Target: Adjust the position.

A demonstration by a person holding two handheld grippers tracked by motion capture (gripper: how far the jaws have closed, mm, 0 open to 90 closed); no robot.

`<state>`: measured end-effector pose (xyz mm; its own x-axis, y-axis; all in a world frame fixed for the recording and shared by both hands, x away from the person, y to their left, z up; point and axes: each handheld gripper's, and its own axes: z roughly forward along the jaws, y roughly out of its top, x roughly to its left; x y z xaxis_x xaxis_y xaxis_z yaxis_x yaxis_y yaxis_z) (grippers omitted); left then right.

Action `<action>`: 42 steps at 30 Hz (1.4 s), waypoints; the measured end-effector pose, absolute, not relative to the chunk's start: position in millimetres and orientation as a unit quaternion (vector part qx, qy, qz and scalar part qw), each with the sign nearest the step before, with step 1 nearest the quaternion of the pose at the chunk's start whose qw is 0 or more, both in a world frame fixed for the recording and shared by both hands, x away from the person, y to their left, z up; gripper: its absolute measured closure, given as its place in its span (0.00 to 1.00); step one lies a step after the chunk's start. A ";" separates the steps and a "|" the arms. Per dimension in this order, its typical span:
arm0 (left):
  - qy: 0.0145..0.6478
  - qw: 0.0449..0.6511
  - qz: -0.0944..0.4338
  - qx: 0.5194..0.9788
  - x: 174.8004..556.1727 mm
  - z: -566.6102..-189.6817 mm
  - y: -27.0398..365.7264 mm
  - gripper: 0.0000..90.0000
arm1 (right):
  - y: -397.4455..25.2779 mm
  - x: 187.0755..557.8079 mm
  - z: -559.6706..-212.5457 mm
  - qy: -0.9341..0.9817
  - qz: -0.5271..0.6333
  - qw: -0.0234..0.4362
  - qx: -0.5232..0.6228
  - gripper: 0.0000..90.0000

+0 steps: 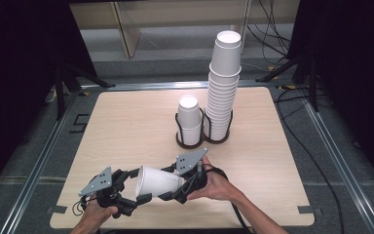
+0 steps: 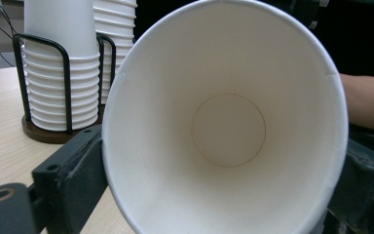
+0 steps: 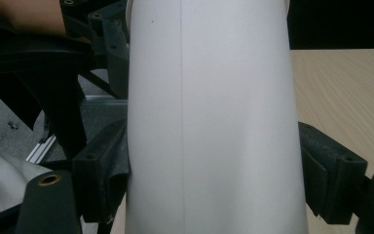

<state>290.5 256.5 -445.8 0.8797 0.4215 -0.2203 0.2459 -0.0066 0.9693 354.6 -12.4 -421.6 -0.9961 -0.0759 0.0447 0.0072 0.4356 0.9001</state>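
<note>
**1 paper cup, 2 grippers on it**

On the left, our left gripper [image 1: 135, 193] has its jaws pressed against the rim end of the white paper cup [image 1: 157, 181], and we look straight into its mouth. The cup lies on its side above the table's [image 1: 126, 126] near edge, between both tools. Moving right, our right gripper [image 1: 171, 187] clamps the cup's narrow base end, jaws tight on both sides. Farther back, right of centre, 2 stacks of cups [image 1: 221, 92] stand in a black wire holder [image 1: 202, 139].
</note>
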 end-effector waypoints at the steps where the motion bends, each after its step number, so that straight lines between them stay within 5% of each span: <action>1: 0.236 0.669 0.064 0.702 291.0 -446.4 255.9 0.08 | -12.3 353.8 -422.0 -0.847 -0.529 0.048 0.014 0.26; 20: 0.223 0.668 0.074 0.705 290.5 -443.0 258.5 0.16 | -10.3 356.0 -428.6 -0.846 -0.531 0.049 0.015 0.27; 27: 0.227 0.650 0.090 0.720 290.0 -441.8 260.8 0.17 | -12.8 360.0 -432.0 -0.848 -0.526 0.070 -0.023 0.18; 42: 0.299 0.577 0.176 0.739 298.3 -439.1 276.7 0.17 | -48.8 370.1 -428.2 -0.839 -0.538 0.016 -0.084 0.18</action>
<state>298.3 276.7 -439.1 0.7594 0.6452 -0.0840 0.2382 -0.1555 0.9587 370.1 -48.8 -428.2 -0.9853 0.1238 0.1181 0.1590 0.4076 0.8992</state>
